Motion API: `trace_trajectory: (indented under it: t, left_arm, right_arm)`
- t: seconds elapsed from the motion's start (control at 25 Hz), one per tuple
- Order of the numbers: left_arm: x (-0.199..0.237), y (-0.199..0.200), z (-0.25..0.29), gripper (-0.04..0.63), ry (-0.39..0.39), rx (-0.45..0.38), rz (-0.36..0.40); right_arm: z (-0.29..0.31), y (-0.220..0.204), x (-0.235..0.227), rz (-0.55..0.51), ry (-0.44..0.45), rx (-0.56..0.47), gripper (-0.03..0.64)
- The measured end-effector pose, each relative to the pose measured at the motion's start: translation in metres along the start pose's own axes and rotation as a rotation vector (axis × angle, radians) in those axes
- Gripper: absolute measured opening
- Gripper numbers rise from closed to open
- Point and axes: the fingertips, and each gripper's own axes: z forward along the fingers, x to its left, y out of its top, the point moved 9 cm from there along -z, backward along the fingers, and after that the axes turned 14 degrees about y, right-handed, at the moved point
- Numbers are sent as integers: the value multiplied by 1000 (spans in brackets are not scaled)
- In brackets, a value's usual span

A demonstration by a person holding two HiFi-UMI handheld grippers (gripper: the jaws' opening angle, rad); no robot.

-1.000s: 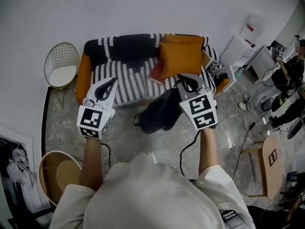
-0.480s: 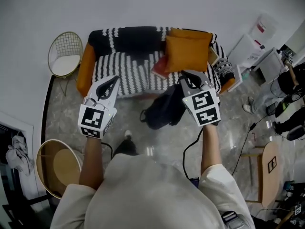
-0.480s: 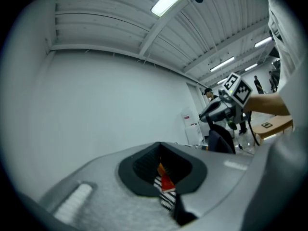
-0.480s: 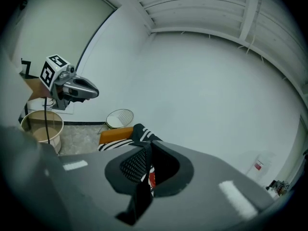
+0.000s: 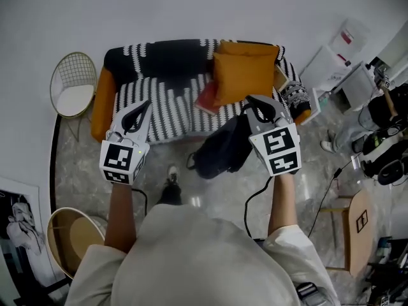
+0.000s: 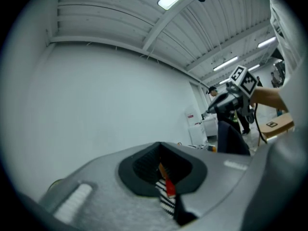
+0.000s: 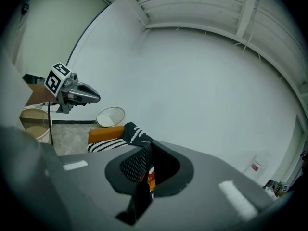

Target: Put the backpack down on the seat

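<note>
Carried closer to the striped sofa seat, the backpack hangs off its near right edge from the right gripper, clamped on its strap (left gripper pinched together, empty), not yet set down.

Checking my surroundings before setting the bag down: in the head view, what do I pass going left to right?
wire chair → left gripper → backpack → right gripper → wooden stool
</note>
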Motion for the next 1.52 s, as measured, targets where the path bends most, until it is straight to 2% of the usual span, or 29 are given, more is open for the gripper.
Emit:
trace_trajectory:
  t: [0.28, 0.6, 1.08, 1.52]
  left_arm:
    - [31, -2, 85, 3, -20, 18, -2]
    - [66, -11, 152, 3, -31, 40, -10]
    - [124, -40, 241, 3, -89, 46, -29]
    - [165, -64, 299, 3, -155, 54, -56]
  right_arm:
    - [57, 22, -62, 14, -1, -7, 6]
    - [131, 38, -110, 34, 21, 6, 6]
    - [223, 50, -154, 94, 15, 45, 6]
    - [267, 64, -164, 152, -18, 61, 6]
